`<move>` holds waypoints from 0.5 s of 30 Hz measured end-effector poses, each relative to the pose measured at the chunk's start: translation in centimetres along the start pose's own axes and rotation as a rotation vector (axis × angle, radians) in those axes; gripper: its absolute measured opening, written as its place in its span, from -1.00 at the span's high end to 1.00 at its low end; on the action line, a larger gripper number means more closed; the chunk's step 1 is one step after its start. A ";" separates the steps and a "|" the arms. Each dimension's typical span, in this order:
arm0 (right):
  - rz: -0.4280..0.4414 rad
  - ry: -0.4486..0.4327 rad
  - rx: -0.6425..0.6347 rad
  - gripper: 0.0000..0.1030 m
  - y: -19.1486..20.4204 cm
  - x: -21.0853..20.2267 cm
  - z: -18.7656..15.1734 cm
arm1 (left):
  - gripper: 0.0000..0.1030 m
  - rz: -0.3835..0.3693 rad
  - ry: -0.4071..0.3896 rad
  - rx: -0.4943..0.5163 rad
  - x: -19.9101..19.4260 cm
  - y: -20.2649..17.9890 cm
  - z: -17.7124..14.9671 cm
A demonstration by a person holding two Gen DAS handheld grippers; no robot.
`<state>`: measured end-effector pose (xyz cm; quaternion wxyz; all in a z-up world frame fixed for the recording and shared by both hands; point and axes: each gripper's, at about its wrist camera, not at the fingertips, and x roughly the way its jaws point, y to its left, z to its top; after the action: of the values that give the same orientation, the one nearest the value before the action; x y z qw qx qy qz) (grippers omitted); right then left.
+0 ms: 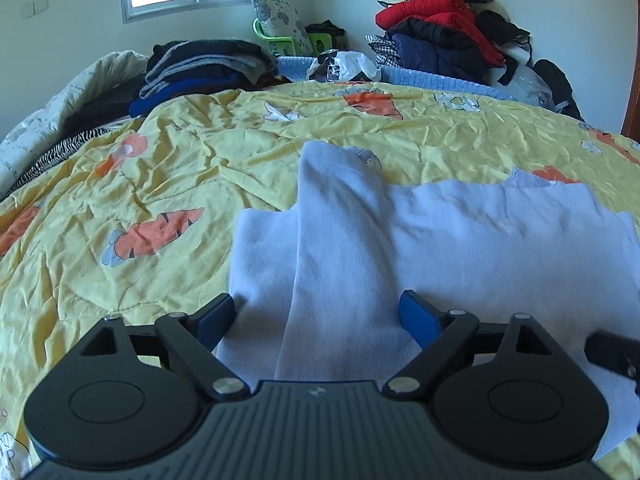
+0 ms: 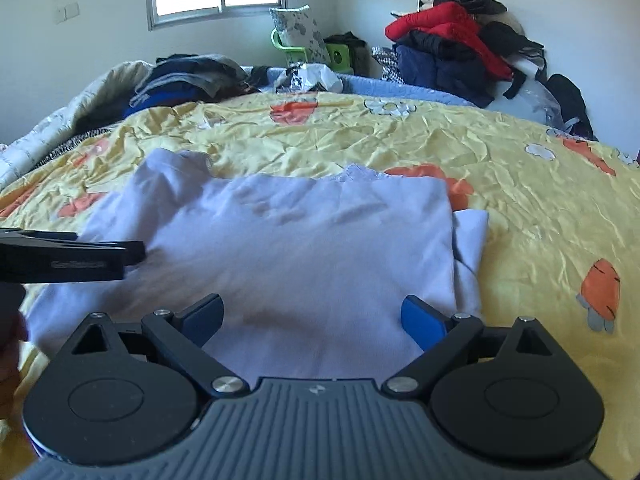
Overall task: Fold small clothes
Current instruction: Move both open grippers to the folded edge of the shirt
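A small pale lavender garment lies partly folded on the yellow carrot-print bedspread. One long strip of it is folded up over its left side. My left gripper is open over the garment's near left edge, its blue pads on either side of the strip. My right gripper is open and empty over the garment's near edge. The left gripper's side shows at the left of the right wrist view.
A stack of dark folded clothes sits at the bed's far left. A heap of red, navy and black clothes rises at the far right. A crumpled bag and a blue blanket edge lie at the far side.
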<state>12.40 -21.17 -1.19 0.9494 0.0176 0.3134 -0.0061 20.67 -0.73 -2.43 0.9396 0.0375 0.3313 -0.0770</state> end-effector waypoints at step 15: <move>0.032 -0.067 -0.087 -0.89 3.7 -3.4 -1.4 | -0.79 0.005 -0.060 0.073 -1.5 2.4 1.6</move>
<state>8.87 -17.39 -0.18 0.9592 -0.0191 0.2812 0.0221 20.87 1.59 -0.17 0.9474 0.0703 0.2996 -0.0879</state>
